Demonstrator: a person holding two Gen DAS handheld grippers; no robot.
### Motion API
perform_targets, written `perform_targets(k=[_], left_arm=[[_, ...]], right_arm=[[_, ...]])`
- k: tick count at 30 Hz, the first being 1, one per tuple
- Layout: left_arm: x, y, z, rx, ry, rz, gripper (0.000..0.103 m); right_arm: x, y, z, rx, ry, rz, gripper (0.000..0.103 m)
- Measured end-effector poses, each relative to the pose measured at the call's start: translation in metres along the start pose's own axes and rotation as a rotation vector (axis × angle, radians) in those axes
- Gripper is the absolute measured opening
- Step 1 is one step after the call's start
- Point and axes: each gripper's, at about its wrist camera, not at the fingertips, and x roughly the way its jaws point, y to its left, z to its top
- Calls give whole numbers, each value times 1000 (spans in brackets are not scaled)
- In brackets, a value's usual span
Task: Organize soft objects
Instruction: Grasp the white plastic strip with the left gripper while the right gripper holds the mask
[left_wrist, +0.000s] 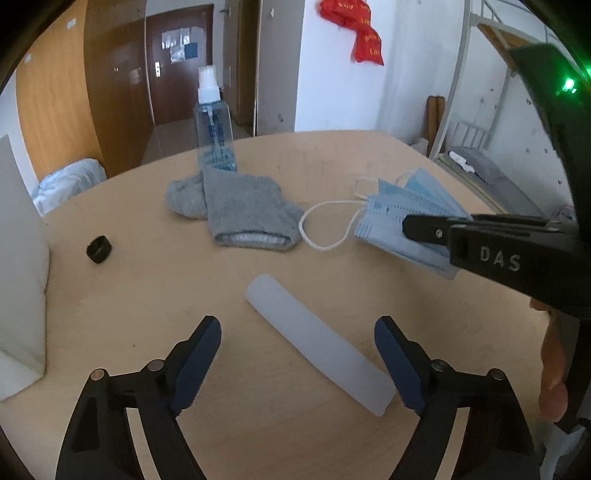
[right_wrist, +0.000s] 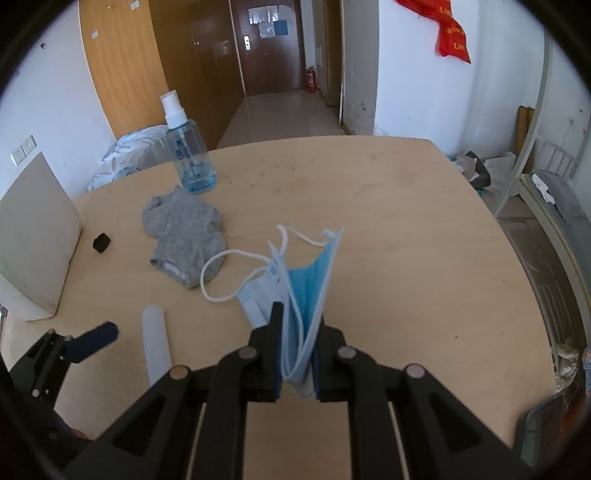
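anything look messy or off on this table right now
Nothing is spilled or broken. The grey knit sock lies crumpled and folded over itself against the clear blue spray bottle, and a small black cap sits loose by itself. The right gripper pinches the blue pleated face mask, its ear loops dangling.

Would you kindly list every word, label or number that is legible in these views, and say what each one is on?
"DAS": pale letters on the black body of the right gripper, in the left wrist view.
Spray bottle: blue printed label, too blurred to read.
Red banner on the wall: yellow lettering, too blurred to read.
Papers on the door: too small to read.
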Motion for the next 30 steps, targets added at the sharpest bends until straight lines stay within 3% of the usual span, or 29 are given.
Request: perform_targets(k=[7, 9, 18, 23, 30], left_arm=[[4, -4, 0, -1, 9, -4, 65], [5, -4, 1, -1, 5, -2, 50], [0, -1, 2, -4, -16, -10, 16], [-3, -2, 2, 6, -21, -4, 7], [-17, 7, 2, -16, -49, 3, 5]], right_arm=[[0, -6, -1, 13, -3, 11, 15], [-1, -7, -1, 14, -4, 13, 15], [-4, -7, 1, 13, -10, 10, 15], [-4, -6, 1, 11, -12, 13, 15], [-12, -6, 2, 17, -30, 20, 15]])
